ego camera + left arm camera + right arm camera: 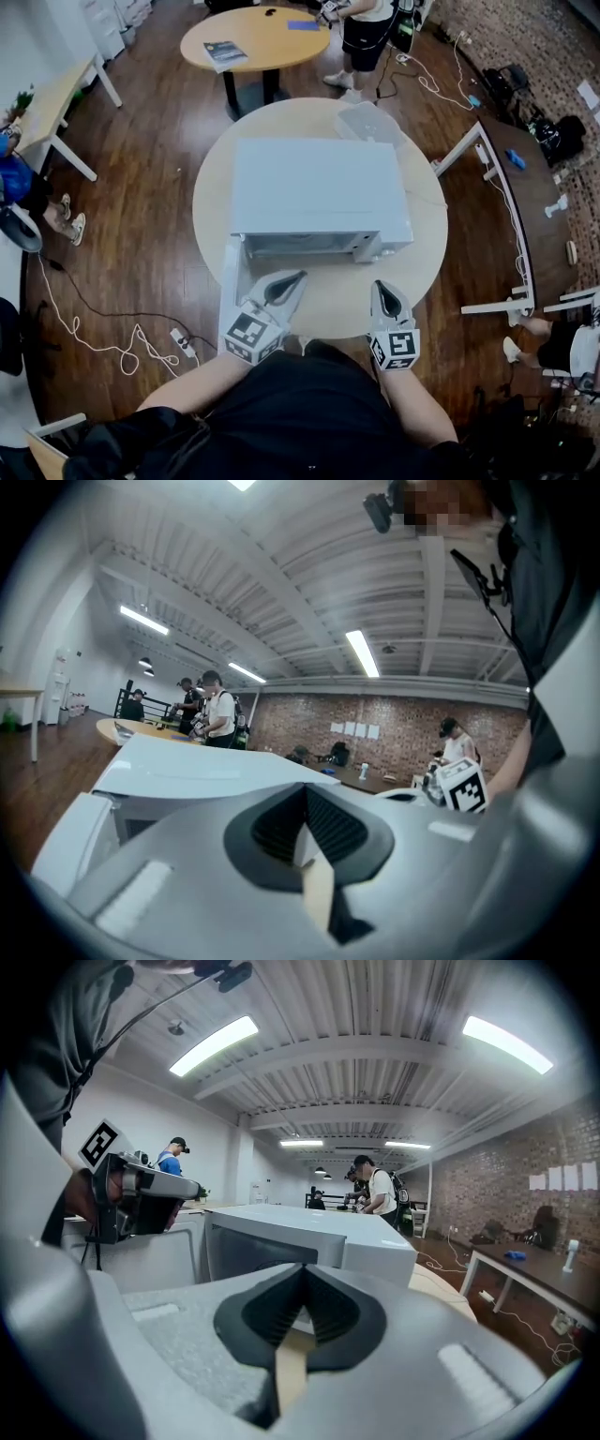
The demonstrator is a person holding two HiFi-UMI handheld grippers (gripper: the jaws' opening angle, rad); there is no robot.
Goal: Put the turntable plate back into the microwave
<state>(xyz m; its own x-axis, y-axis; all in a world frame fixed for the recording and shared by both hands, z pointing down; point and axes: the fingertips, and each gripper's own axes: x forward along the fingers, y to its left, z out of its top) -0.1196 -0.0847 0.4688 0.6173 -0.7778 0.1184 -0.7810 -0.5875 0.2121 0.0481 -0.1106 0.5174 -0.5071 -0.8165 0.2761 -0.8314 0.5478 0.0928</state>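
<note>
The white microwave stands on the round table, its door swung open to the left and the cavity facing me. A clear glass plate lies on the table behind the microwave's back right corner. My left gripper hovers in front of the open cavity, jaws shut and empty; its own view looks over the microwave's top. My right gripper is at the front right corner, shut with nothing held, facing the microwave.
A second round table stands beyond, with a person beside it. Desks line the left and right. Cables trail over the wooden floor. Seated people are at both sides.
</note>
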